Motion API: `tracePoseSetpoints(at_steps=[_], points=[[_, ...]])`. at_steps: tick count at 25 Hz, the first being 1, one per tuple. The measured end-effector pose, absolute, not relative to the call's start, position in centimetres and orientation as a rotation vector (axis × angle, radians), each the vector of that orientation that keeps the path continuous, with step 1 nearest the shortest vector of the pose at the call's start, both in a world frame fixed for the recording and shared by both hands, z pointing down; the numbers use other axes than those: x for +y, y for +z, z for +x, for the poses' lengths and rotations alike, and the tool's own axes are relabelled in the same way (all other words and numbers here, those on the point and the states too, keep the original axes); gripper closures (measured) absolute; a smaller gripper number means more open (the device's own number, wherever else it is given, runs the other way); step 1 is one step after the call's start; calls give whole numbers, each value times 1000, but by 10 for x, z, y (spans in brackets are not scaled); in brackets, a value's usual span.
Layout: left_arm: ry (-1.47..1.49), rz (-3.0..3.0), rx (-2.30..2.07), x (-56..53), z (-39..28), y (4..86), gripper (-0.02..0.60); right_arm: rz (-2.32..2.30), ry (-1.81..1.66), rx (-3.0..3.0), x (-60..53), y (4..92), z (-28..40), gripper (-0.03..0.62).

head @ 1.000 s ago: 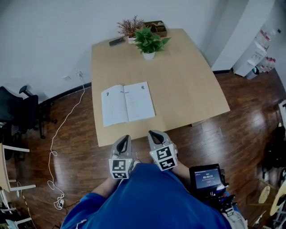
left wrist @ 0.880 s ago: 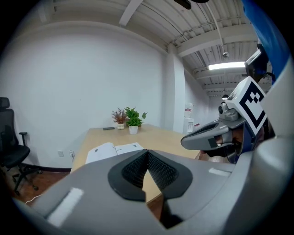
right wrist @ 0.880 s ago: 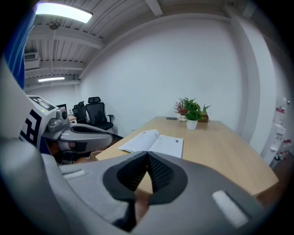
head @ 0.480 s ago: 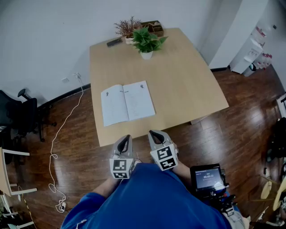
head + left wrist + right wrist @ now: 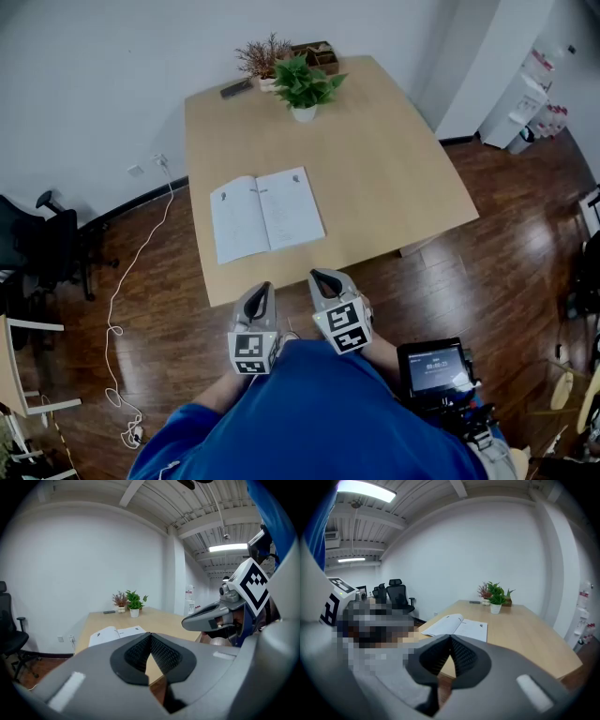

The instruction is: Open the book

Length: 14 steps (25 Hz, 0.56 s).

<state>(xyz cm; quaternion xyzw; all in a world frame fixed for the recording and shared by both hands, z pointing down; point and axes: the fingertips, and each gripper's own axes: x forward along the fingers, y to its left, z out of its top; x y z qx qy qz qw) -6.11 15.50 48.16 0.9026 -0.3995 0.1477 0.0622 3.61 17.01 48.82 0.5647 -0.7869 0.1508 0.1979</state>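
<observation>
Between the jaws: nothing. Your left gripper has its ribbed pads pressed together at the tips, and your right gripper is the same, closed on air.
Just past the tips: the near edge of the table, with floor under it. Neither gripper touches the wood.
On the table: the book lies flat near the front left corner with both pages showing, well apart from both grippers. The opening looks done to me.
Risk at the book: if you go back in with the jaws closed, a blunt nose could catch a thin page and crease it, or flip the cover over again.
Risk at the edge: the book sits close to the front edge. A drag towards you would likely slide it off, since paper on smooth wood grips little.
Risk at the far end: the green plant and the dried plant stand well clear, so only a long reach would tip them.
Risk underfoot: a white cable loops over the floor on your left — a sidestep could snag it.
Pose: both grippers are drawn in against your blue top, side by side, noses towards the table edge and marker cubes facing up. The right one is slightly ahead and angled inward.
</observation>
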Motion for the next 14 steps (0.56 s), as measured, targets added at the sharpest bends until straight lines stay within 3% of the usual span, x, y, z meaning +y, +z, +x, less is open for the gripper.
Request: tracePoseSetpoints(at_steps=[14], points=[[451, 2720, -1200, 158, -64, 487, 575, 1576, 425, -2187, 173, 493, 34, 591]])
